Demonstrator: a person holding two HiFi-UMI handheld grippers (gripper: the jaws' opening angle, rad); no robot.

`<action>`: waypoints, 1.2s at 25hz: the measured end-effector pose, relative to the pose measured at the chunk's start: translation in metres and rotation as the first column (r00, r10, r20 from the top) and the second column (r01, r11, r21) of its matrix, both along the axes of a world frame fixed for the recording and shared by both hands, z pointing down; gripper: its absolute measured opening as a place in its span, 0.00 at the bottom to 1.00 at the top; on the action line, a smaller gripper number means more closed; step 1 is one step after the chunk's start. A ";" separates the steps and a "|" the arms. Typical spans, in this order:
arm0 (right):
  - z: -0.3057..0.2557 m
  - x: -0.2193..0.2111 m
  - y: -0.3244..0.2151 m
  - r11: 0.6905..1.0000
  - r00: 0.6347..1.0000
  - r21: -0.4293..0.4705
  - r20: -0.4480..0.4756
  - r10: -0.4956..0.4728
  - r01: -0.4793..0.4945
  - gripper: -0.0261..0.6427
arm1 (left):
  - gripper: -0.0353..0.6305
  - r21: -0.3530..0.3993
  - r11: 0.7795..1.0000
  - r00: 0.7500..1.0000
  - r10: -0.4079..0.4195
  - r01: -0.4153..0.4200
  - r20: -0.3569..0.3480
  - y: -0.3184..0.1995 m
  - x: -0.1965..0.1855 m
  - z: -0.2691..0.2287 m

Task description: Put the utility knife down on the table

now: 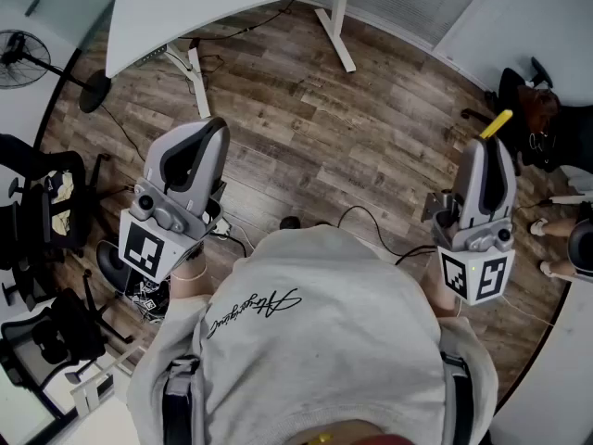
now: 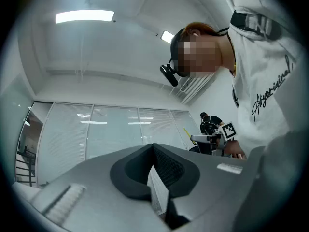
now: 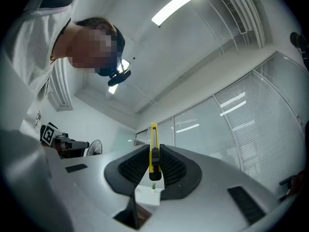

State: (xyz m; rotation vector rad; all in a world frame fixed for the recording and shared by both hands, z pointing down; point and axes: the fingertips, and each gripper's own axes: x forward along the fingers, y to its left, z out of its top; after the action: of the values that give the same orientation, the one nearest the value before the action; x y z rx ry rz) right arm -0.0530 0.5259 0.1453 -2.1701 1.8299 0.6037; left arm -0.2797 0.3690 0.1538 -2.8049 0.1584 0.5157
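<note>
- The person's white sweatshirt (image 1: 315,332) fills the foreground, with a pair of tongs raised on either side of it.
- The left tongs (image 1: 206,133) are pressed together, pad against pad, with nothing between them.
- The right tongs (image 1: 491,148) are clamped on the utility knife (image 1: 497,124). The right gripper view shows the ribbed pads (image 3: 170,167) squeezing its yellow body (image 3: 154,141) from both sides.
- The knife's yellow end pokes out past the tips of the tongs. It is in the air, touching nothing else.
- Below both hands lies the wood-plank floor (image 1: 315,128), crossed by dark cables (image 1: 371,219).
- Further off stands the white surface (image 1: 232,7), well apart from the knife.
- A black fan (image 1: 18,58) stands at the far left.
</note>
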 end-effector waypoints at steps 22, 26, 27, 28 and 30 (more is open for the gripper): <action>0.025 -0.017 -0.032 0.983 1.000 -0.182 0.004 -0.029 0.029 0.14 | 0.03 -0.018 1.000 0.998 -0.025 0.026 0.056 -0.002 -0.011 0.013; 0.027 -0.025 -0.039 0.977 0.999 -0.209 0.012 -0.033 0.035 0.14 | 0.03 -0.046 0.997 0.993 -0.049 0.054 0.110 -0.011 -0.018 0.023; 0.027 -0.027 -0.042 0.976 0.999 -0.216 0.013 -0.036 0.038 0.14 | 0.03 -0.061 0.996 0.990 -0.056 0.065 0.131 -0.014 -0.019 0.026; 0.028 -0.030 -0.045 0.974 0.999 -0.222 0.014 -0.039 0.041 0.14 | 0.03 -0.074 0.994 0.986 -0.063 0.075 0.156 -0.018 -0.018 0.027; 0.030 -0.034 -0.050 0.972 0.999 -0.232 0.017 -0.045 0.048 0.14 | 0.03 -0.094 0.991 0.977 -0.069 0.090 0.201 -0.024 -0.017 0.032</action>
State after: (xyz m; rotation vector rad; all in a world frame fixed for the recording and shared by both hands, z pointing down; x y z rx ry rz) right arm -0.0872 0.4758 0.1750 -2.2596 2.0287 0.3818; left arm -0.2967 0.3445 0.1861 -2.9144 0.2613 0.2138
